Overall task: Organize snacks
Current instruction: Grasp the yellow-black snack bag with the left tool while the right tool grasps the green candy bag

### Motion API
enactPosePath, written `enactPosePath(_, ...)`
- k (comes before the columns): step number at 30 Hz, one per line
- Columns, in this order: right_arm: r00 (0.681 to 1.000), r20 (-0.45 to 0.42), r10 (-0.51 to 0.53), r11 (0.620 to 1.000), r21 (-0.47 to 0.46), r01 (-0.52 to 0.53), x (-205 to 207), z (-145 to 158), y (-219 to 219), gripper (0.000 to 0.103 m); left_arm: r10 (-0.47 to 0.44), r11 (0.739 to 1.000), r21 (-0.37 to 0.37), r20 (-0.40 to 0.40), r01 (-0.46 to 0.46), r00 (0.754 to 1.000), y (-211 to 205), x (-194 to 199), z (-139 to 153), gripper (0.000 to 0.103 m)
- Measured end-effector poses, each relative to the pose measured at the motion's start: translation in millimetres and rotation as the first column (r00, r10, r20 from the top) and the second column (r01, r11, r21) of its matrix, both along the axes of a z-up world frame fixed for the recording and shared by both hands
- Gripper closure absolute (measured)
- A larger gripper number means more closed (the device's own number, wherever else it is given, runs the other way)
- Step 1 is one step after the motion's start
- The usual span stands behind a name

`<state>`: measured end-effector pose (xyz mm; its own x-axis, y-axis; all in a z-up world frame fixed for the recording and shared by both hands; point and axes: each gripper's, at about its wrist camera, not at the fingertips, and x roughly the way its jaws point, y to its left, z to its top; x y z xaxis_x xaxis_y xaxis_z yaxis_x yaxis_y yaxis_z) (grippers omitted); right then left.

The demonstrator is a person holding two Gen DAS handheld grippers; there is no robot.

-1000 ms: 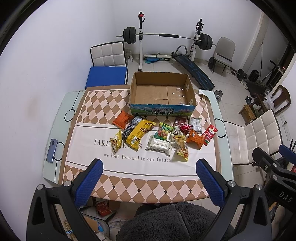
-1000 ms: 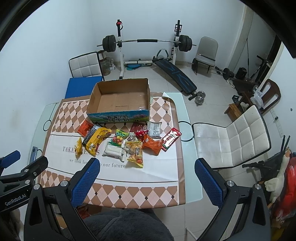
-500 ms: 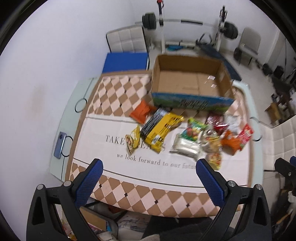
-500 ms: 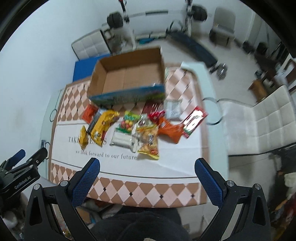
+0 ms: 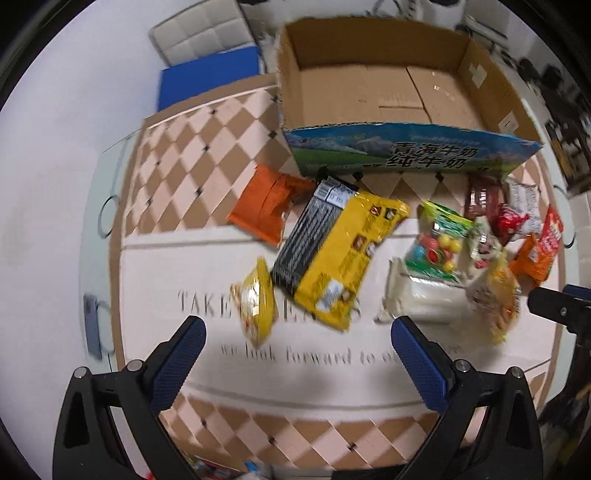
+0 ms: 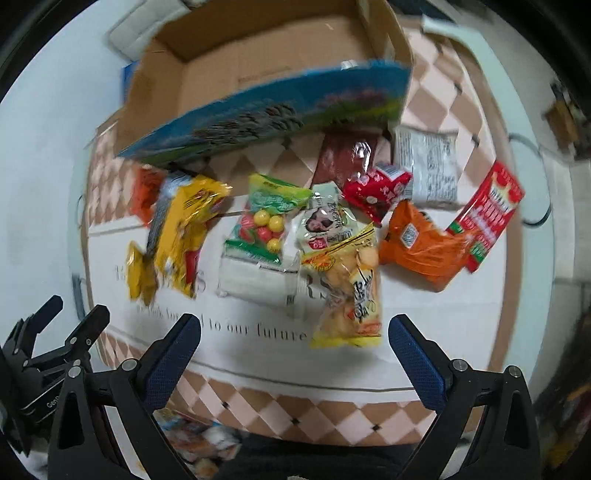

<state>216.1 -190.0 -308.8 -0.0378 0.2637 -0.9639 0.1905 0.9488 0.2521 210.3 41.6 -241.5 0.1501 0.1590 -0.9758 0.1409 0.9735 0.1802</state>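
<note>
Several snack packets lie in a row on the tablecloth in front of an empty cardboard box (image 5: 388,85) (image 6: 258,70). From the left there are a small yellow packet (image 5: 256,301), an orange packet (image 5: 267,203), a large yellow-and-black bag (image 5: 338,253) (image 6: 184,229), a green candy bag (image 5: 437,240) (image 6: 267,218), a white pack (image 6: 255,277) and a yellow biscuit bag (image 6: 351,291). Further right lie another orange bag (image 6: 421,240) and a red packet (image 6: 487,214). My left gripper (image 5: 297,350) hovers open near the small yellow packet. My right gripper (image 6: 295,349) hovers open just before the biscuit bag.
A checkered cloth (image 5: 207,155) covers the glass table (image 5: 92,206). A phone (image 5: 92,325) lies at the table's left edge. A white chair (image 5: 199,33) with a blue cushion (image 5: 207,79) stands behind the table. The other gripper shows at the lower left of the right wrist view.
Both grippers have dropped and moved forward toward the table, so the snacks and box now fill the views. Both stay open. The snacks have not moved.
</note>
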Motion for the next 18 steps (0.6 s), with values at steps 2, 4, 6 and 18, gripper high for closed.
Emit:
enactPosePath(2, 0.998, -0.029, -0.049, 0.999, 0.005, 0.049, 6.9, -15.0, -1.2, 0.000, -0.052, 0.999, -0.008, -0.030, 0.052, 0.998, 0.6, 22.3, -18.4, 0.000)
enactPosePath(4, 0.993, -0.063, -0.097, 0.995, -0.017, 0.096, 12.0, -30.1, -4.2, 0.000, -0.099, 0.995, -0.010, -0.056, 0.098, 0.994, -1.6, 41.2, -34.7, 0.000)
enactPosePath(6, 0.990, -0.077, -0.121, 0.992, -0.027, 0.119, 15.4, -39.9, -5.0, 0.000, -0.146, 0.989, -0.024, -0.087, 0.144, 0.985, -5.1, 56.0, -51.5, 0.000)
enactPosePath(18, 0.975, -0.114, -0.190, 0.982, -0.006, 0.190, 39.2, -59.5, 12.6, 0.001, -0.320, 0.947, -0.113, -0.205, 0.302, 0.925, -26.3, 74.4, -129.6, 0.014)
